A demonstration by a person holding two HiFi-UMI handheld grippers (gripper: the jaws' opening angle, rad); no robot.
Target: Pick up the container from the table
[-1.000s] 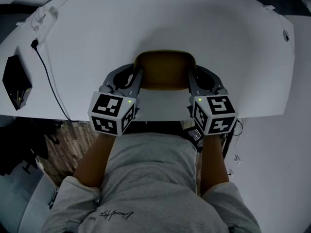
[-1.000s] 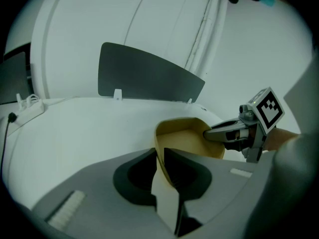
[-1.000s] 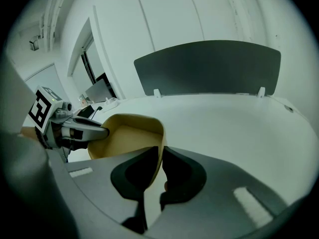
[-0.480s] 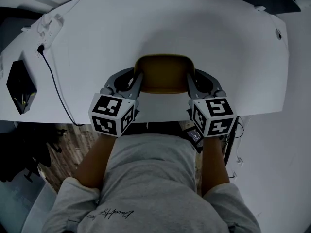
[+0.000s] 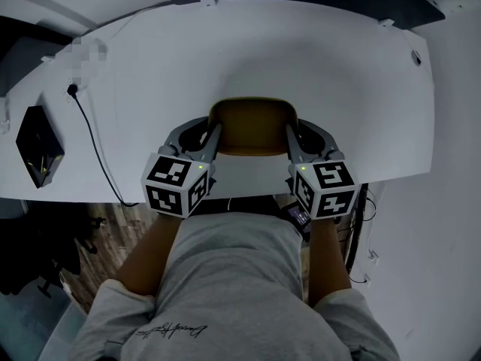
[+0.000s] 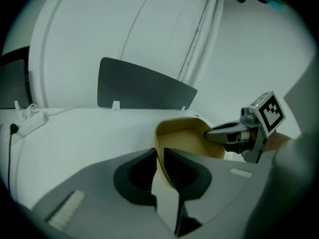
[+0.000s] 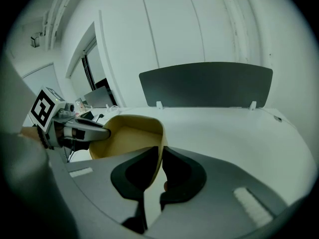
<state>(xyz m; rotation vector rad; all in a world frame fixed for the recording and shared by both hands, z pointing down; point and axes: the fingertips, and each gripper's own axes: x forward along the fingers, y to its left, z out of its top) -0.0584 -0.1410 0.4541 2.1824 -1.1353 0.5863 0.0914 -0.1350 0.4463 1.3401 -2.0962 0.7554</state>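
Note:
A shallow tan container (image 5: 252,122) with rounded corners hangs just above the white table (image 5: 248,51), near its front edge. My left gripper (image 5: 213,135) is shut on the container's left rim (image 6: 160,153), the wall pinched between its dark pads. My right gripper (image 5: 291,135) is shut on the right rim (image 7: 159,151) in the same way. Each gripper view shows the other gripper across the empty tan inside: the right gripper (image 6: 212,133) and the left gripper (image 7: 102,132). The container is held level between both.
A black box (image 5: 39,145) lies at the table's left end with a black cable (image 5: 94,153) trailing off the front edge. A dark grey panel (image 7: 207,83) stands along the far edge. The person's torso in a grey shirt (image 5: 233,277) is close against the front edge.
Both grippers have risen a little with the container, which now looks lifted off the table. The head view has shifted, so the table sits lower and further left in the picture.

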